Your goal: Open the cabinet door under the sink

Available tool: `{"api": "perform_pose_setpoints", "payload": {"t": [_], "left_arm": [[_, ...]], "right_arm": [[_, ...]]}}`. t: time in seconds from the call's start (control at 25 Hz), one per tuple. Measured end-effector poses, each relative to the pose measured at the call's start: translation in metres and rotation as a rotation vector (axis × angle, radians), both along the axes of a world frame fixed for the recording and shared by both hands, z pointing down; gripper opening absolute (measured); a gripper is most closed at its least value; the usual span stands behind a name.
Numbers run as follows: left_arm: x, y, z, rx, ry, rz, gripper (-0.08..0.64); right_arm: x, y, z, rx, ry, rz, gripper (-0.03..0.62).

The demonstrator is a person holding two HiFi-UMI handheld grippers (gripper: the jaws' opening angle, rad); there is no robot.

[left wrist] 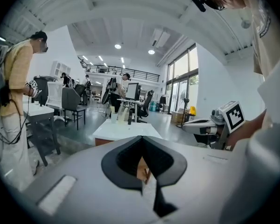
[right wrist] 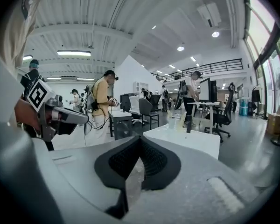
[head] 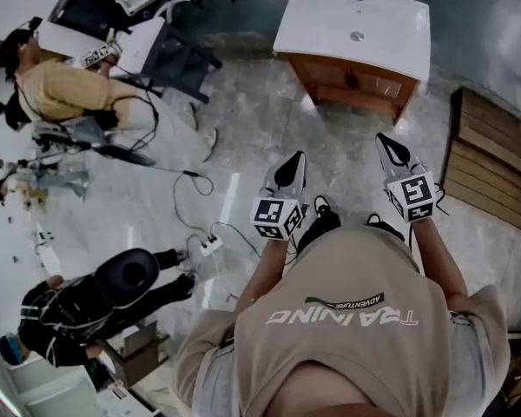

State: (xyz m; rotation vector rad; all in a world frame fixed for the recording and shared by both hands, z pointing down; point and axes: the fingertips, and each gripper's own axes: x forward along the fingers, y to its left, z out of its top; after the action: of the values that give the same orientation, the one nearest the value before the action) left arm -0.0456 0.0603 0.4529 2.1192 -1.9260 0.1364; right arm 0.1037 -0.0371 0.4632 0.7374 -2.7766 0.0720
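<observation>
Glossy grey floor, sink cabinet standing on it, white power strip, slatted wooden panel

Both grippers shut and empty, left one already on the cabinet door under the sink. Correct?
No. The left gripper and right gripper are shut and empty, but the left one is not on the cabinet door. The head view shows it well short of the door, with bare floor between them.

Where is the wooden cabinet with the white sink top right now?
In the head view, the wooden cabinet stands top right of centre, ahead of the left gripper and right gripper, with a slatted wooden panel on its right.
</observation>
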Motion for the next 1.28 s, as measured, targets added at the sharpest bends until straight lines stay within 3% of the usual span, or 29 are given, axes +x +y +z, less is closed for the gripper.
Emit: {"api": "perform_pose_setpoints", "payload": {"t": [0.2, 0.4, 0.72, 0.96, 1.28], "left_arm": [[-0.040, -0.049, -0.012, 0.048, -0.028, 0.104, 0.017], [-0.070, -0.057, -0.006, 0.036, -0.006, 0.189, 0.017], [-0.121, -0.065, 0.026, -0.028, 0.061, 0.207, 0.017], [-0.116, -0.093, 0.047, -0.066, 0.074, 0.221, 0.017], [-0.090, -0.159, 0.029, -0.066, 0.019, 0.272, 0.017]], "right_arm": [[-0.033, -0.024, -0.013, 0.049, 0.008, 0.069, 0.002], [-0.065, -0.029, -0.013, 0.063, 0.004, 0.146, 0.002], [-0.118, -0.022, 0.009, 0.017, 0.048, 0.160, 0.002], [-0.117, -0.056, 0.006, 0.020, 0.047, 0.172, 0.002], [-0.097, -0.106, 0.028, -0.004, 0.042, 0.177, 0.002]]}}
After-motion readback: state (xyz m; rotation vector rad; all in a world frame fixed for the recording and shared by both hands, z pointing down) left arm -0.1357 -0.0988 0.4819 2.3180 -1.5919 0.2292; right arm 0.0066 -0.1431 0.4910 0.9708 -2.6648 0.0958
